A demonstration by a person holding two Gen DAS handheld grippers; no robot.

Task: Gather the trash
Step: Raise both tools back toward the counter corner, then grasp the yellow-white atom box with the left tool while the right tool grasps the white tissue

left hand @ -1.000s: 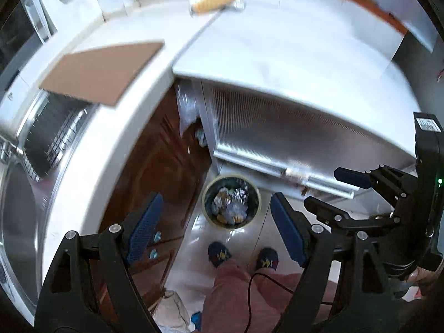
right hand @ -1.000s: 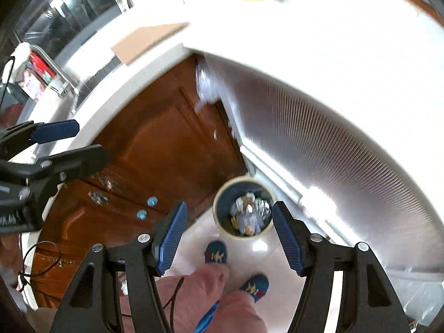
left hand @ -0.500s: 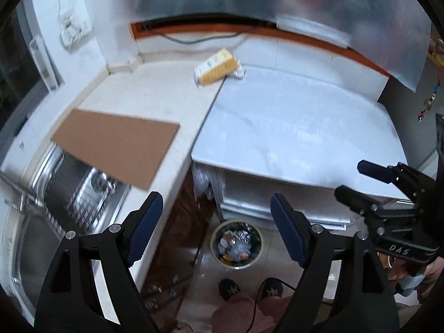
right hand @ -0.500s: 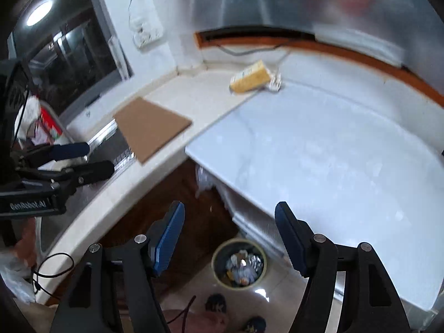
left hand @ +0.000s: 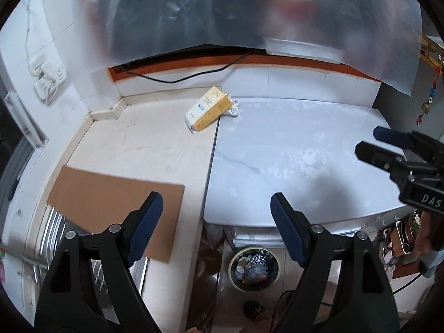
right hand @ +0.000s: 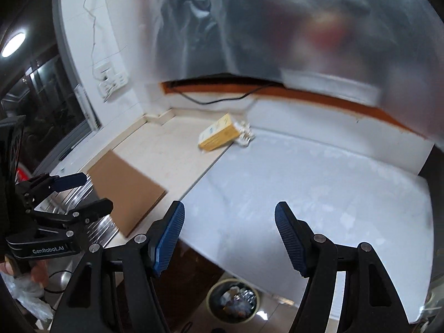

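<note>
The left claw (left hand: 216,222) stood spread wide with nothing between its blue pads, hanging above the counter edge. The right claw (right hand: 229,234) was spread just as wide and equally empty, over the near edge of the pale grey worktop (right hand: 319,172). Each claw showed in the other's view, off to the side and apart. Below them on the floor sat a round bin (left hand: 253,267) holding crumpled scraps, close against the cabinet front. Further off, near the back wall, a yellow and white carton (left hand: 208,108) lay flat across the seam between the cream counter (left hand: 144,141) and the grey worktop, with a crumpled white wad (left hand: 234,108) touching its far end. A brown cardboard sheet (left hand: 111,202) lay partly over the metal sink (left hand: 55,236) at the left.
</note>
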